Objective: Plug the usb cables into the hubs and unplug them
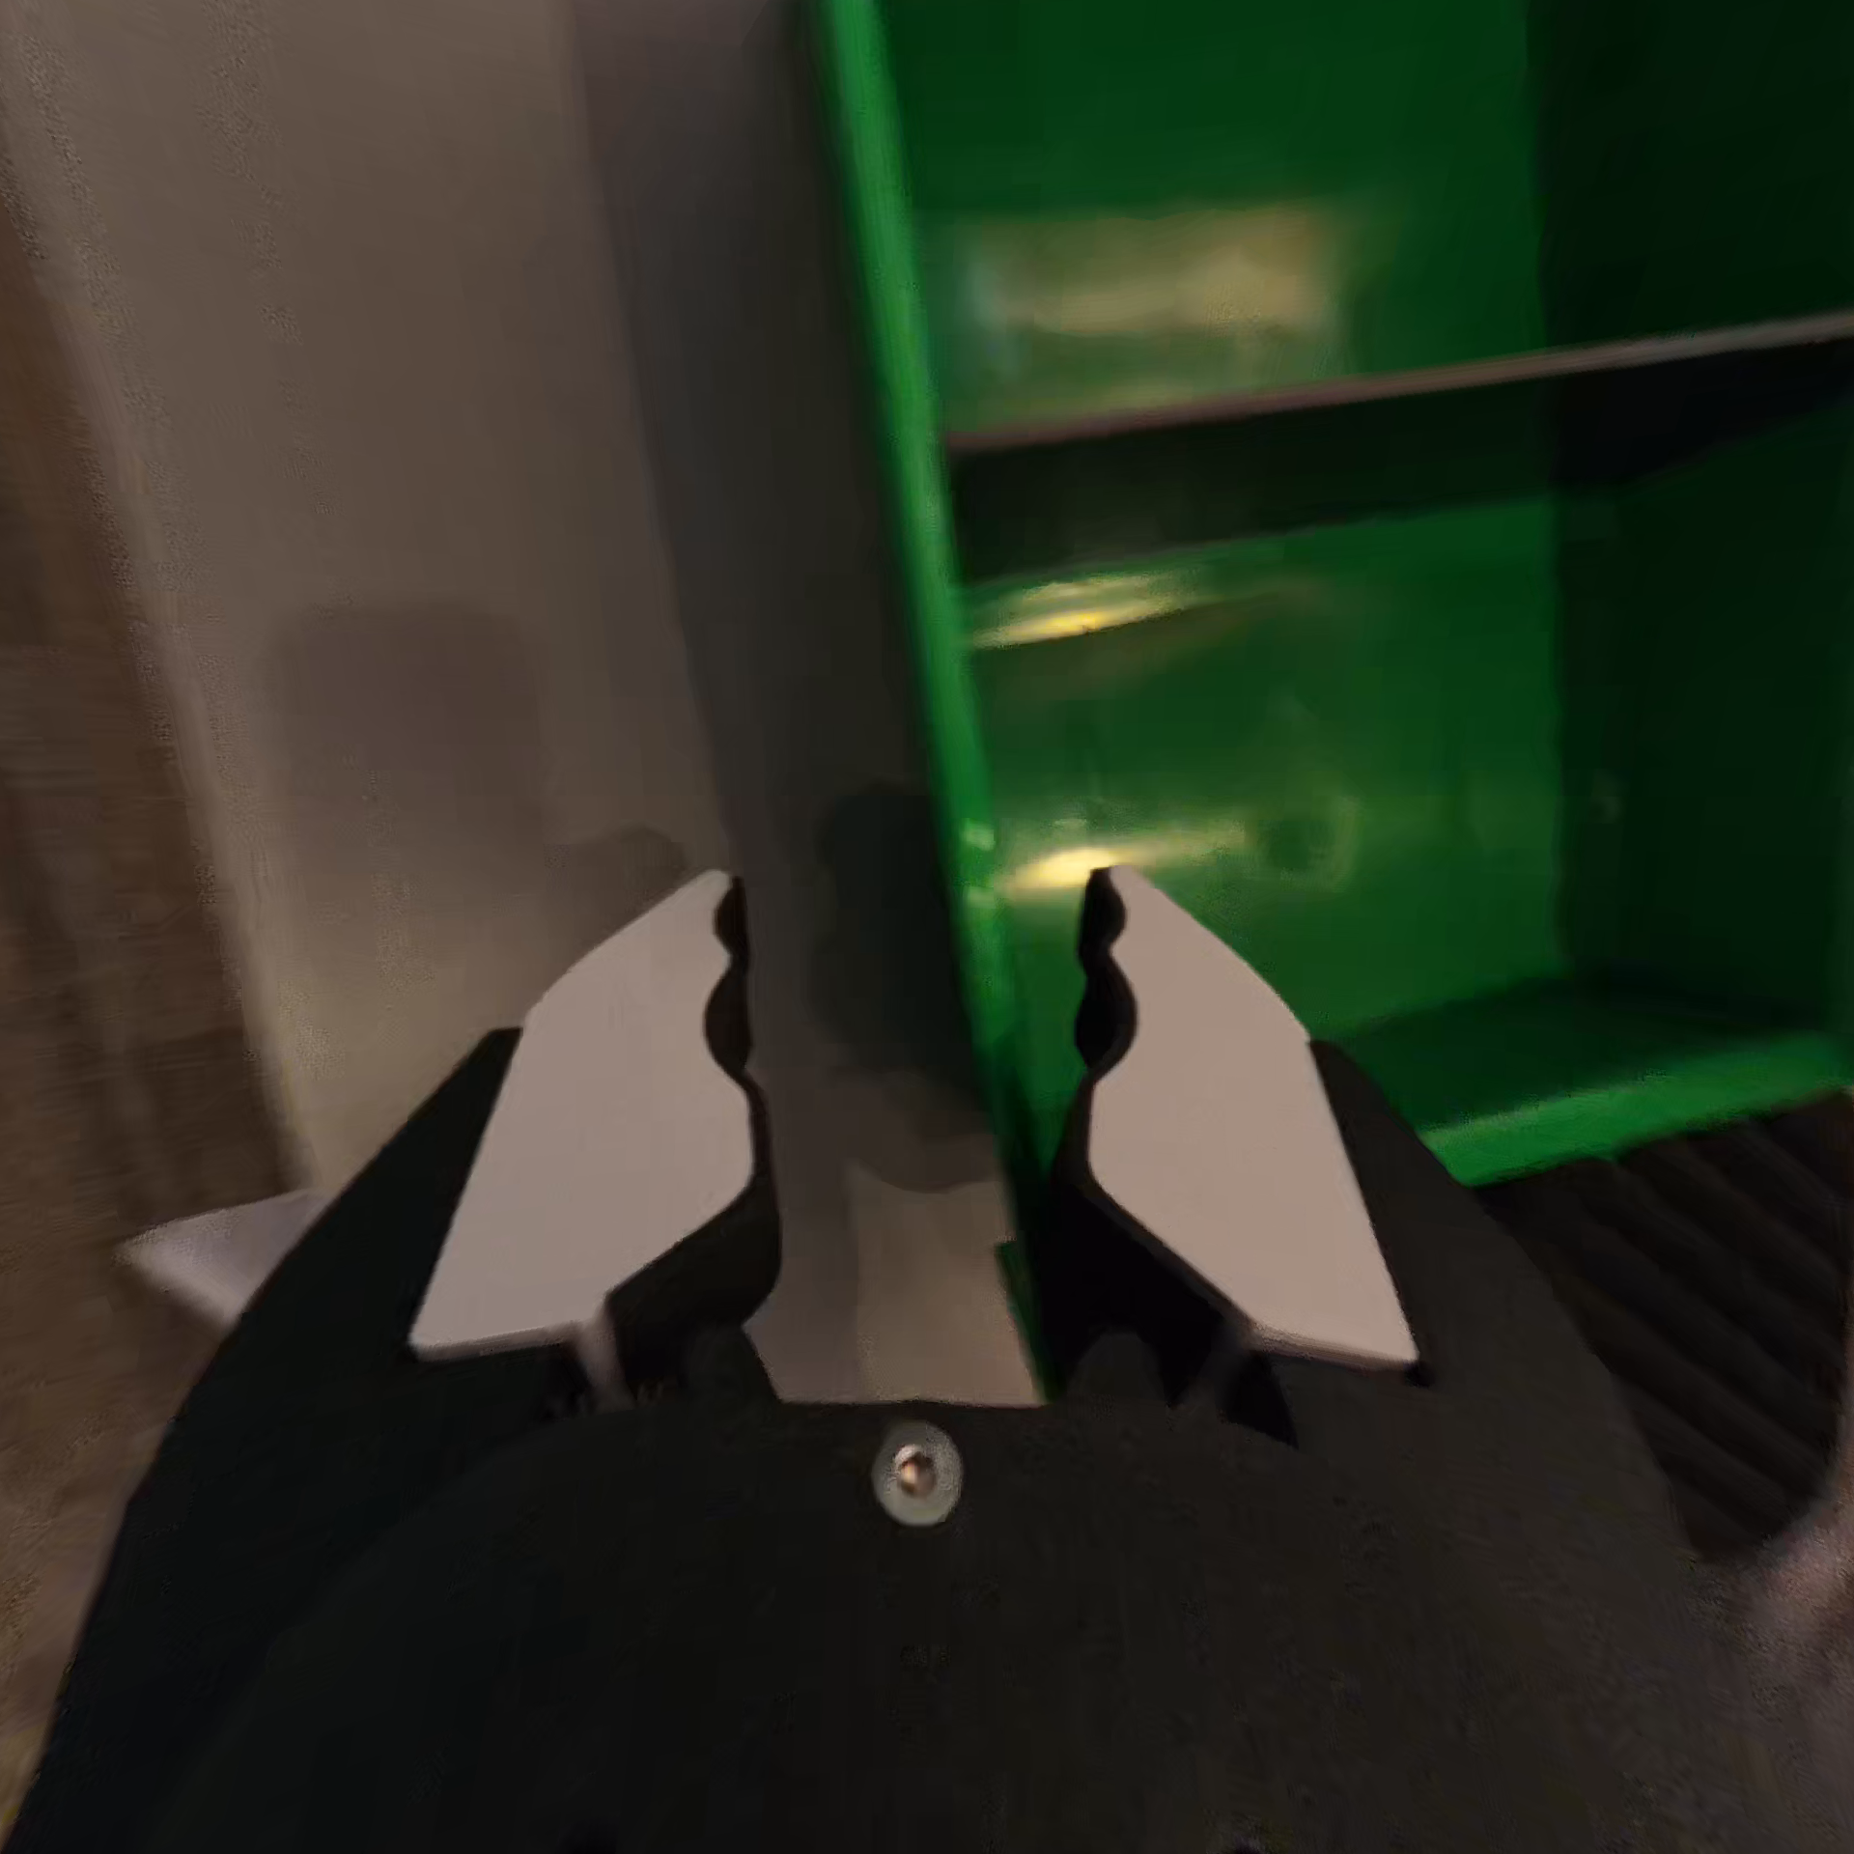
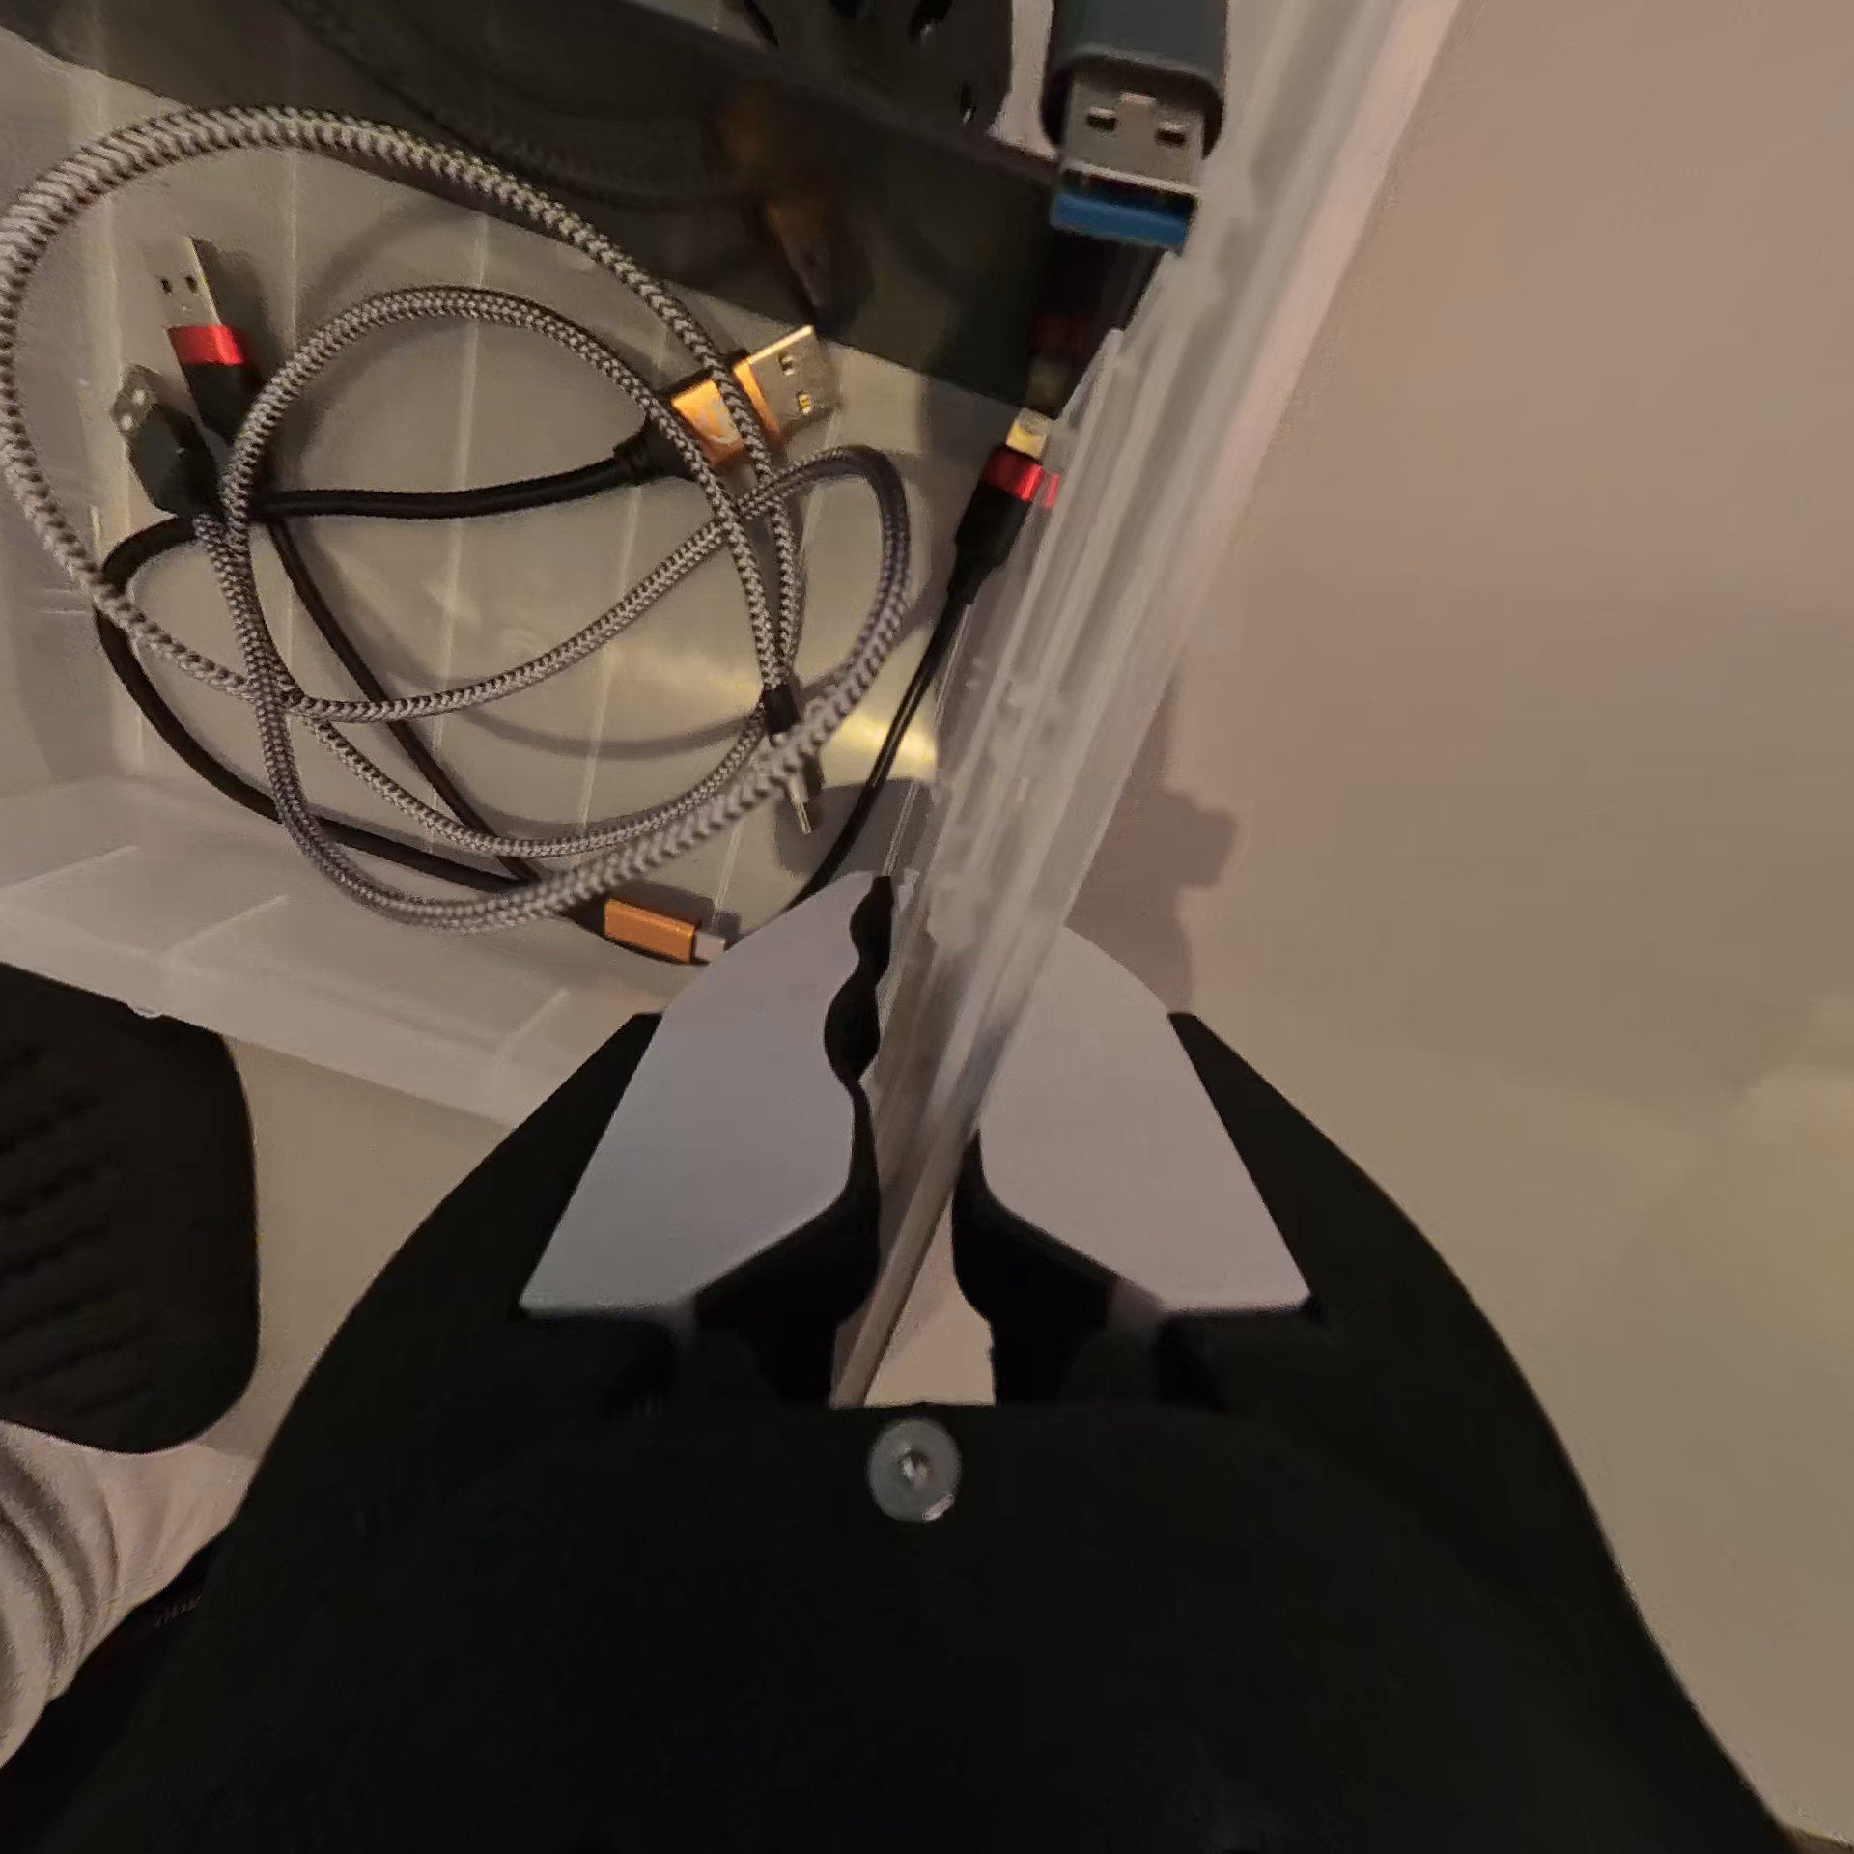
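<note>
**A:** Why are you holding the right gripper (image 2: 918, 988) like that?

**B:** You have its jaws straddling the wall of the clear plastic bin (image 2: 1013, 803), one finger inside and one outside. They look pressed onto that wall, probably to steady or shift the bin before you pick a cable.

**A:** And your left gripper (image 1: 915, 883)?

**B:** Spread wide, pinching nothing. You point it at the edge of a green shelf unit (image 1: 1254, 702), away from the work, so it seems to be waiting.

**A:** Where are the cables?

**B:** Tangled on the bin floor. You have a grey braided cable (image 2: 562, 692) looped over a black cable (image 2: 431, 497). I count two orange plugs (image 2: 747, 396) up top, one orange plug (image 2: 652, 928) near your fingers, and two red-collared plugs (image 2: 206, 336). A blue-tongued plug (image 2: 1129, 150) sits at the far end on a dark block, perhaps a hub; I cannot tell.
</note>
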The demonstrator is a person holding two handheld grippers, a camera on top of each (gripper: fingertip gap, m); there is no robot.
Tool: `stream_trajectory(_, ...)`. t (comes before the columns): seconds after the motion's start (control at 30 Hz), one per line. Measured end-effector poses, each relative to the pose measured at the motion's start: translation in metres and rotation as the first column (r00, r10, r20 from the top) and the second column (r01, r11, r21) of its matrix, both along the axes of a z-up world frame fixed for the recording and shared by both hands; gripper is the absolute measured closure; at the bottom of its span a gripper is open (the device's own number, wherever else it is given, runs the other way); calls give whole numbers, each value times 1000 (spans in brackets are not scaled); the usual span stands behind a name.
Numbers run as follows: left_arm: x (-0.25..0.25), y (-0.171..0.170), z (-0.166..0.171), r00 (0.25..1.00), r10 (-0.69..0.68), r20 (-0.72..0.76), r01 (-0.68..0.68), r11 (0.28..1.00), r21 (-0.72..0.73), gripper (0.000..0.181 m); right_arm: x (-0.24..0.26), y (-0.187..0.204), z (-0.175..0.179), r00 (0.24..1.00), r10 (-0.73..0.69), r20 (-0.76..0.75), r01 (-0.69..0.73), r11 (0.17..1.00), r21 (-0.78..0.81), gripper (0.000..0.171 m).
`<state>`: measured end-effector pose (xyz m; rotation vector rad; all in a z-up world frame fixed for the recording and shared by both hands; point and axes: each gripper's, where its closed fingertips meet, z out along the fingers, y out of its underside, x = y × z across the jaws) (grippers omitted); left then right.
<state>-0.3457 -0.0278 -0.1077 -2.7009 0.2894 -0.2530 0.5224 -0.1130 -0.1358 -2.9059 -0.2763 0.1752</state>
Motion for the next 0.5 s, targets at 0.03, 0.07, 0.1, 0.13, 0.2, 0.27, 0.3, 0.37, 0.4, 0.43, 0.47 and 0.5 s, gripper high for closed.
stream_trajectory(0.03, 18, -6, -7, 995, -48, 92, 53, 997, -52, 133, -4, 1, 0, 1000, 0, 3, 0, 1000, 9, 161)
stream_trajectory(0.07, 28, -9, -13, 990, -62, 127, 74, 993, -93, 144, -7, 1, 0, 1000, 3, 19, -3, 1000, 7, 162)
stream_trajectory(0.1, 27, -8, -18, 995, -64, 82, 73, 991, -110, 159, -13, 0, 0, 1000, 8, 24, -8, 1000, 5, 161)
stream_trajectory(0.13, 27, -7, -19, 996, -84, 10, 85, 991, -106, 163, -22, 0, 0, 1000, 8, 17, -8, 1000, 8, 161)
stream_trajectory(0.2, 41, -5, -19, 989, -125, -80, 116, 987, -108, 162, -40, 1, 0, 1000, 23, 17, -23, 1000, 17, 162)
stream_trajectory(0.27, 76, -3, -20, 989, -145, -32, 141, 984, -107, 157, -64, 2, 1, 999, 38, 8, -38, 999, 25, 162)
stream_trajectory(0.3, 91, -1, -21, 984, -174, -47, 169, 981, -95, 156, -78, 4, 1, 999, 43, 1, -43, 999, 33, 162)
stream_trajectory(0.37, 123, -3, -21, 978, -206, -43, 201, 976, -87, 154, -110, 7, 1, 998, 56, -8, -56, 997, 47, 160)
stream_trajectory(0.4, 139, -6, -22, 977, -212, -28, 209, 975, -82, 154, -125, 8, 2, 998, 61, -9, -61, 997, 53, 159)
stream_trajectory(0.43, 155, -9, -22, 975, -220, -18, 218, 973, -79, 155, -140, 9, 2, 998, 66, -9, -66, 996, 62, 156)
stream_trajectory(0.47, 169, -15, -23, 972, -234, -10, 233, 969, -84, 154, -153, 12, 4, 997, 78, 2, -78, 994, 80, 149)
stream_trajectory(0.5, 182, -22, -23, 967, -253, -5, 252, 964, -89, 152, -159, 17, 9, 996, 75, 40, -80, 990, 119, 146)
